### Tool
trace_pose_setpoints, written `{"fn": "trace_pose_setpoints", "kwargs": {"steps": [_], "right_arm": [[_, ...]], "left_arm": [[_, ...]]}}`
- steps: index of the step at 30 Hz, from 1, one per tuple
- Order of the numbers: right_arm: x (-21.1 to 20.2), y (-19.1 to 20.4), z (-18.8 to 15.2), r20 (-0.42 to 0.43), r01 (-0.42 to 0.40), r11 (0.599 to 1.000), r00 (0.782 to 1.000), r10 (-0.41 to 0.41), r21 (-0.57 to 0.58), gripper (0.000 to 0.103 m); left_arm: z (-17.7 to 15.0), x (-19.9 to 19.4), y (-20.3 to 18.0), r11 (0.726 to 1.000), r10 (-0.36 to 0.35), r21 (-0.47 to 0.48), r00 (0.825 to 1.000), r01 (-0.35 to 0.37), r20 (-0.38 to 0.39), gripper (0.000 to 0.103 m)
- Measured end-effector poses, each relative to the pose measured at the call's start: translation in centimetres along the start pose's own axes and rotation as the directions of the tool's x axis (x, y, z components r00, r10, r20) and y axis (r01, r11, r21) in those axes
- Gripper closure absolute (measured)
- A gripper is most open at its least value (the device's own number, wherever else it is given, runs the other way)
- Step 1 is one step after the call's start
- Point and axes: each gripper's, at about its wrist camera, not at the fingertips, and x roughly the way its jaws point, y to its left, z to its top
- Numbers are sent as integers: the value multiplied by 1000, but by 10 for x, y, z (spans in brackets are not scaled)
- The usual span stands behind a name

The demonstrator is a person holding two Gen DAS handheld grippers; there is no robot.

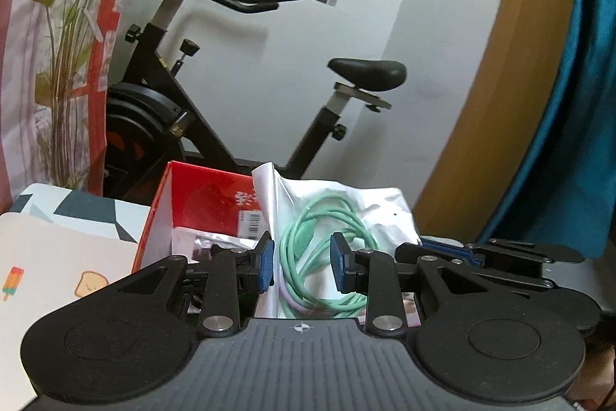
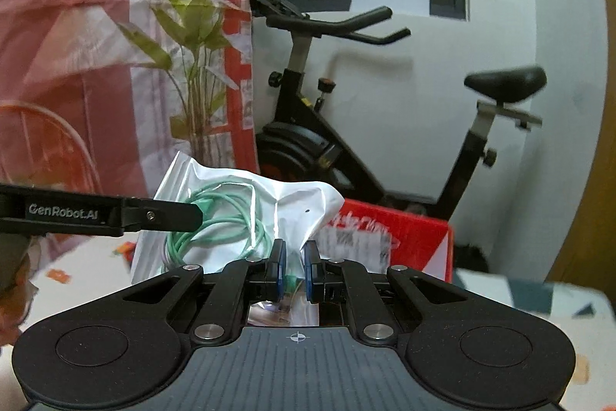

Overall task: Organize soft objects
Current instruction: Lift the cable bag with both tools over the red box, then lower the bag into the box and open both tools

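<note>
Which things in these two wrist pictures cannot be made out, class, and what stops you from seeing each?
- Red box, left wrist view: its contents, hidden by the left gripper and the plastic bag.
- Box lettering, right wrist view: blurred.
- Green cable ends, both views: covered by gripper fingers.
- Person, both views: outside the frame.

Ahead of my left hand-held gripper (image 1: 302,266) the way is crowded: the clear bag (image 1: 346,210) with its green cable fills the gap between the fingers, and the open red box (image 1: 200,203) stands just behind and to the left. Beyond them the exercise bike (image 1: 231,103) blocks the far side (its saddle juts out above the bag). The plant (image 1: 65,45) and the curtain close off the left. My right hand-held gripper (image 2: 294,266) hems the bag's other side. Free room lies over the patterned bench (image 1: 50,257), lower left.
</note>
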Motion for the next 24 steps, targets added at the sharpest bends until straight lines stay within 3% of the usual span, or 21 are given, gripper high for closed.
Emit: {"fn": "trace_pose_setpoints", "kwargs": {"steps": [5,13,19,24], "right_arm": [[33,-3,-4,-19,29,999,999,-30,-23,94],[68,-22,-22,-152,21,999,988,-15,38,94],[84,-40,-31,-263,9,986,964,36,168,93],[96,-43,-33,-334,25,982,942,39,185,93]], "left_arm": [[2,31,9,999,38,4,998,-38,-41,72],[-5,66,14,998,55,53,982,-46,-183,72],[-2,75,12,996,53,85,963,-32,-262,72],[-3,84,15,996,48,86,948,-23,-313,72]]}}
